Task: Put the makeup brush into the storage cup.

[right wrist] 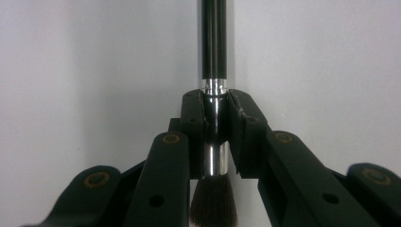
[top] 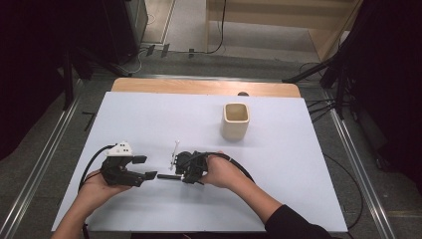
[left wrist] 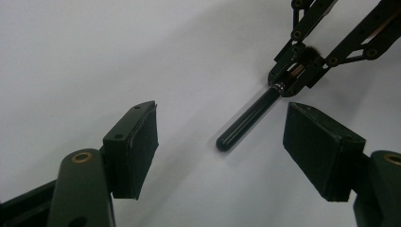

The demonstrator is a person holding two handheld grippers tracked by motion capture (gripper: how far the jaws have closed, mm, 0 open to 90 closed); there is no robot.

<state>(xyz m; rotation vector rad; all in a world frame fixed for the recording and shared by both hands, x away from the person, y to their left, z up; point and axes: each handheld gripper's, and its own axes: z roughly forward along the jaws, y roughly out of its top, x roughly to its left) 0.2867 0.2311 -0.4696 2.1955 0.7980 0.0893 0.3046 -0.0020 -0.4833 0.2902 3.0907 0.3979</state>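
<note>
**Brush clamped in the right claw, handover or cup drop still to come**

High view: the right claw (top: 183, 168) sits near the middle of the white tabletop (top: 149, 119), low over the surface, with the black brush (top: 169, 176) sticking out leftward from its tips. The left claw (top: 142, 168) waits just left of the handle end, close but apart from it. A small white stick-like item (top: 174, 151) lies on the tabletop just beyond the right claw; what it is cannot be told. The cream square cup (top: 235, 120) stands upright farther off and to the right, well apart from both claws, and looks empty from here.

Left gripper view: the left claw (left wrist: 222, 142) stands wide open, its two pads clear of everything. The brush handle (left wrist: 248, 119) points toward the gap between them, its rounded end near but untouched. Beyond it the right claw (left wrist: 295, 75) pinches the brush at the metal collar.

Right gripper view: the right claw (right wrist: 215, 113) is closed on the brush's shiny ferrule (right wrist: 213, 127), bristles (right wrist: 213, 198) toward the camera, handle running away over the tabletop.

Judgement: the pick-up looks done. What seems left is either passing the handle to the open left claw or carrying the brush to the cup; neither has begun.
</note>
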